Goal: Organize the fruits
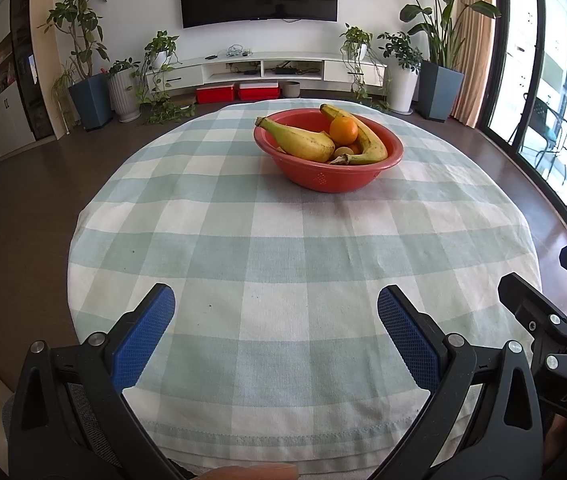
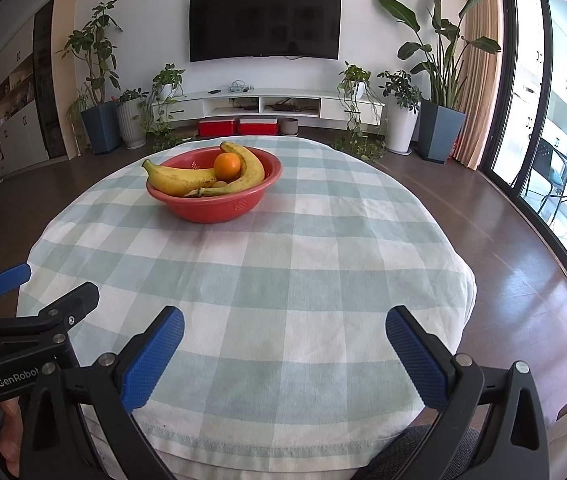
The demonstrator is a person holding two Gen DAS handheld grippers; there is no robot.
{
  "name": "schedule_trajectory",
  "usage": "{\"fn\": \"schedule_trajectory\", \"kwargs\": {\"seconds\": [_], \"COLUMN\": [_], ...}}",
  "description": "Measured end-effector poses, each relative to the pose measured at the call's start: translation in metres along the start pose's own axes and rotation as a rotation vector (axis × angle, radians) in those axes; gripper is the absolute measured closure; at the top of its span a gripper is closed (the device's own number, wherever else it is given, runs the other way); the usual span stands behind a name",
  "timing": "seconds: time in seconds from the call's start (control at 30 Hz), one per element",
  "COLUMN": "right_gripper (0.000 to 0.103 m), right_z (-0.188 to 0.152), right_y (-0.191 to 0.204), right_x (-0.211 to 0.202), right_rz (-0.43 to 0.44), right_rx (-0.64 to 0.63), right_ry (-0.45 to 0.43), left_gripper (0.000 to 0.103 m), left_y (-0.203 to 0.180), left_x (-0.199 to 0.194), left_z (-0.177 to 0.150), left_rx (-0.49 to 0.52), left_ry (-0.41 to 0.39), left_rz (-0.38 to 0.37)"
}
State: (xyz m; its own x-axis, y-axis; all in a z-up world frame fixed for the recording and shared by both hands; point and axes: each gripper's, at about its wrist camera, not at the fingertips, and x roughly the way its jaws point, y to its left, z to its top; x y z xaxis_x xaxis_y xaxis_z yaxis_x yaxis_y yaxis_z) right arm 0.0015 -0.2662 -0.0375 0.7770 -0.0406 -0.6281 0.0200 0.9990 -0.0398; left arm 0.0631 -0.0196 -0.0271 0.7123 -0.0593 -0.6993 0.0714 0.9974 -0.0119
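Where the left hand-held gripper [image 2: 23, 286] shows, its body reads "GenRobot".

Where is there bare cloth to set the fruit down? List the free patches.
Free: the wide stretch of checked tablecloth between the red bowl and the open left gripper and right gripper; also the cloth on either side of the bowl. Crowded: only the bowl itself, with two bananas and an orange.
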Motion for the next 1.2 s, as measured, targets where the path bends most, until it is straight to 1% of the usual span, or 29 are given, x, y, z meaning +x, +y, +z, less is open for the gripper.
{"fn": "schedule_trajectory", "kwargs": {"seconds": [1.2], "right_gripper": [0.000], "right_z": [0.0021], "right_y": [0.0001], "right_x": [-0.0024], "right_rz": [-0.001], "right_rx": [-0.002], "right_ry": [0.004], "left_gripper": [0.000], "left_y": [-0.0025], "left_x": [0.0007], "left_z": [-0.0010], "left_rx": [0.003], "left_ry": [0.010], "left_rz": [-0.004]}}
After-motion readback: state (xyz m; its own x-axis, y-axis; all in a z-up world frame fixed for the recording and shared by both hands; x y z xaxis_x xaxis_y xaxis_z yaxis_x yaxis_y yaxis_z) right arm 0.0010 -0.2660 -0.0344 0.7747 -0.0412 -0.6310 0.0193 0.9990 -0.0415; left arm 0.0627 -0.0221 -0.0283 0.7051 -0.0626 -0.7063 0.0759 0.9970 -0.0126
